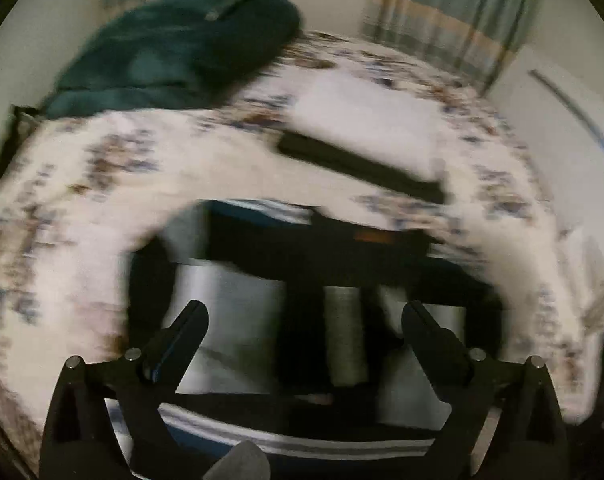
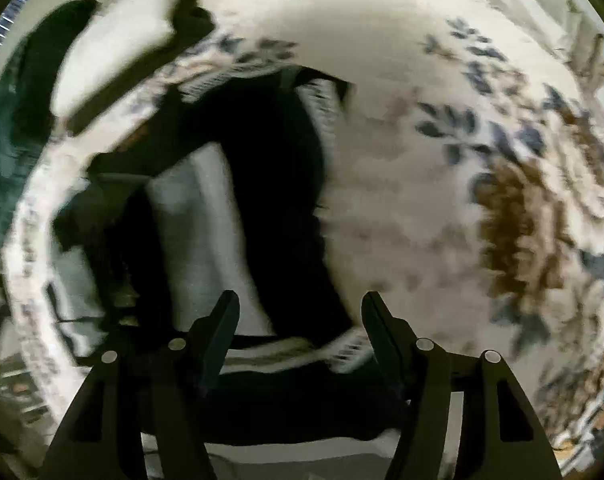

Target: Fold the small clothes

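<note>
Right under my left tool (image 1: pixel 304 320) lies the garment (image 1: pixel 293 280), a small dark piece with pale panels and a striped band, spread on the bed (image 1: pixel 81 208) with its flowered cover. My left tool stands wide, nothing between its fingers. My right tool (image 2: pixel 299 312) hangs over the same garment (image 2: pixel 241 200) near its striped edge, its fingers parted about halfway and, as far as the blur lets me judge, not pressing on the cloth. I expect the garment to be light, soft and limp: it will sag and crease wherever it is lifted, so I would pinch it at a hem or corner, one tool on each side, to keep the fold straight. Farther up the bed rest a white-and-black folded stack (image 1: pixel 362 120) and a dark green cloth (image 1: pixel 173 48).
</note>
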`<state>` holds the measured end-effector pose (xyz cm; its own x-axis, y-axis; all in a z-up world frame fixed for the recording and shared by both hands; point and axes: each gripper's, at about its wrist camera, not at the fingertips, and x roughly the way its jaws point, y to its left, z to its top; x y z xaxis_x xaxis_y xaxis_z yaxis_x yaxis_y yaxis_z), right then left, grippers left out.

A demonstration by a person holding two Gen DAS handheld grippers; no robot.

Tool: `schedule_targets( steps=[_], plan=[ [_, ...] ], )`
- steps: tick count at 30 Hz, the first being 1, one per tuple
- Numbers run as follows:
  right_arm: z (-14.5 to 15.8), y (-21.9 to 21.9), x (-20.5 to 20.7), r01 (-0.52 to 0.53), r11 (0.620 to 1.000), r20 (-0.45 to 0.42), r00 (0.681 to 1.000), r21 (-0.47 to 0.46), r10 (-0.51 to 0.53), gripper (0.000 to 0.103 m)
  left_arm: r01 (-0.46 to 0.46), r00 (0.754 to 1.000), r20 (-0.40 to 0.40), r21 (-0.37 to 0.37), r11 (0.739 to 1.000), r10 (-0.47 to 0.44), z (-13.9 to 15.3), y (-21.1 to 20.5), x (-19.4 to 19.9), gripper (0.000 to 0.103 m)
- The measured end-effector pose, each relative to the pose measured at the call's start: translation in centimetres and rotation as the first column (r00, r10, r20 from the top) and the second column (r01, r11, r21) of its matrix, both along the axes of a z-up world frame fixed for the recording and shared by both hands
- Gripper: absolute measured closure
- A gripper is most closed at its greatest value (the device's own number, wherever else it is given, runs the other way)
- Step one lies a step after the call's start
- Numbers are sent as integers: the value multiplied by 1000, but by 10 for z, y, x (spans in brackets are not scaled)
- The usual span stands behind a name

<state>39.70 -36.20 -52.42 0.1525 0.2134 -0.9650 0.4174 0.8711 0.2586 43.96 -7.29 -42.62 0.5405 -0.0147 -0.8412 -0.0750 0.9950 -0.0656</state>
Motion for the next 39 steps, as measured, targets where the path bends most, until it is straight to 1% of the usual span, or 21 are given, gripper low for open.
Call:
schedule_targets(
  steps=[3, 5, 7, 9, 11, 12, 13, 14, 15, 17, 19, 22, 27, 29, 30, 31, 32, 33, 34, 37, 39],
  plan=[
    [-2, 20, 30, -41, 995, 57, 998, 88, 36, 35, -81, 996, -12, 132, 988, 83, -10, 47, -4, 4],
    [-10, 38, 54, -72, 992, 80, 995, 99, 64, 32, -134, 989, -38, 196, 971, 144, -20, 82, -8, 4],
    [-27, 52, 78, -85, 990, 75, 994, 109, 77, 32, -186, 978, -53, 230, 955, 204, -27, 114, -12, 4],
    [-49, 67, 101, -97, 981, 49, 995, 168, 90, 32, -235, 965, -55, 266, 935, 258, -32, 141, -17, 4],
    [-72, 85, 117, -113, 971, 6, 993, 210, 114, 32, -284, 949, -54, 282, 917, 311, -35, 164, -21, 4],
    [-77, 92, 120, -126, 968, -2, 992, 218, 129, 48, -303, 942, -54, 284, 910, 331, -37, 172, -21, 4],
    [-79, 98, 122, -140, 969, -4, 990, 206, 144, 96, -321, 935, -55, 283, 904, 349, -38, 180, -21, 4],
    [-73, 101, 121, -156, 976, 3, 988, 153, 157, 97, -336, 929, -59, 281, 899, 366, -39, 186, -20, 4],
    [-62, 99, 118, -149, 980, 33, 989, 129, 145, 97, -347, 924, -61, 275, 897, 376, -40, 189, -20, 4],
    [-39, 85, 105, -105, 988, 78, 992, 108, 97, 98, -356, 920, -71, 256, 899, 385, -43, 193, -17, 4],
    [-15, 61, 86, -44, 996, 104, 994, 78, 36, 98, -343, 925, -81, 240, 908, 371, -47, 189, -11, 4],
    [3, 26, 66, 24, 1000, 95, 995, 16, -25, 98, -307, 938, -94, 215, 927, 332, -52, 176, 3, 4],
    [-12, -17, 54, 65, 994, 16, 998, -88, -64, 97, -239, 956, -131, 179, 954, 264, -67, 147, 29, 4],
    [-32, -23, 58, 54, 995, -61, 996, -81, -59, 94, -203, 962, -145, 188, 961, 232, -75, 135, 38, 4],
    [-36, -30, 58, 45, 996, -84, 995, -81, -51, 86, -188, 964, -151, 193, 963, 218, -78, 130, 41, 4],
    [-37, -32, 58, 37, 995, -93, 995, -93, -46, 75, -173, 966, -156, 195, 965, 205, -80, 126, 43, 4],
    [-31, -32, 59, 37, 993, -87, 995, -114, -47, 68, -156, 970, -157, 187, 970, 187, -81, 124, 45, 4],
    [-23, -32, 59, 42, 991, -64, 997, -123, -50, 58, -147, 972, -157, 181, 973, 176, -82, 122, 44, 4],
    [-12, -28, 60, 45, 992, -30, 998, -120, -49, 53, -142, 972, -160, 179, 974, 171, -84, 122, 43, 4],
    [13, -5, 71, -21, 996, 31, 999, -88, 23, 50, -133, 969, -188, 161, 978, 163, -93, 124, 40, 4],
    [17, 19, 86, -116, 991, 49, 992, -60, 119, 50, -133, 964, -211, 153, 979, 164, -101, 126, 39, 4]
  ],
)
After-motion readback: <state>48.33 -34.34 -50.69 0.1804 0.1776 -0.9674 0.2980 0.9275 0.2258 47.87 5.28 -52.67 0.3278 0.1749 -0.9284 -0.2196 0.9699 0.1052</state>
